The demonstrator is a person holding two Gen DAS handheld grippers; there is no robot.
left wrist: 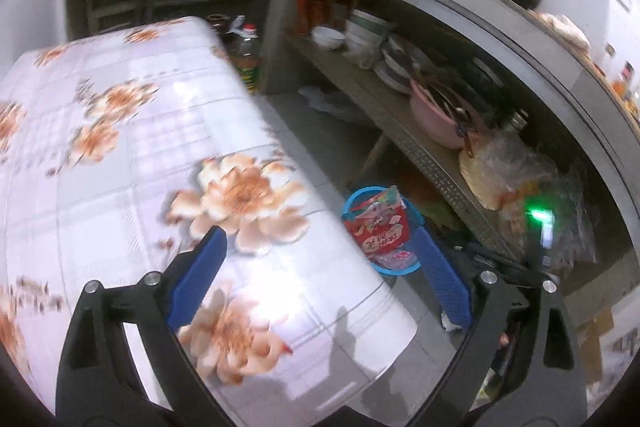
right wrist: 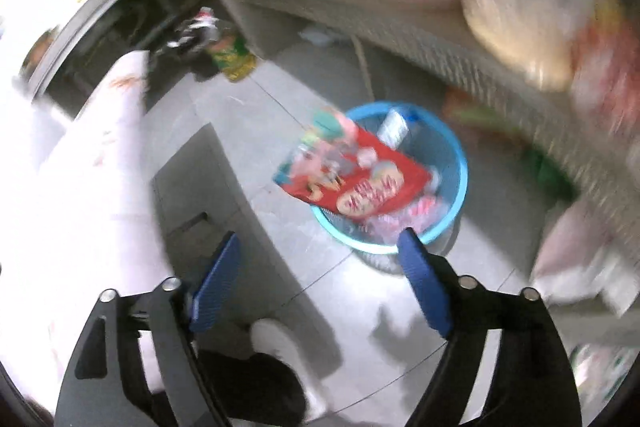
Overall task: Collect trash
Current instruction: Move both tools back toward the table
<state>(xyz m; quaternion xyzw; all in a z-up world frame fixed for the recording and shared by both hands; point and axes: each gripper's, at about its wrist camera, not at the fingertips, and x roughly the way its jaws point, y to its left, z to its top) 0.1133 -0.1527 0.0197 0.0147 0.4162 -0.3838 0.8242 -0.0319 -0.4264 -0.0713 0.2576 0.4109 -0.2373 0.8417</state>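
Both jaws are spread wide, nothing held between them. The left gripper [left wrist: 320,275] is hung over the table [left wrist: 120,147] at its right edge. The right gripper [right wrist: 320,283] is aimed at open floor [right wrist: 280,87]. The red wrapper [right wrist: 352,175] is seen on the bin [right wrist: 456,187] rim, overhanging it. The bin is set on the floor just beside the shelf [left wrist: 436,167], clear of the table edge.
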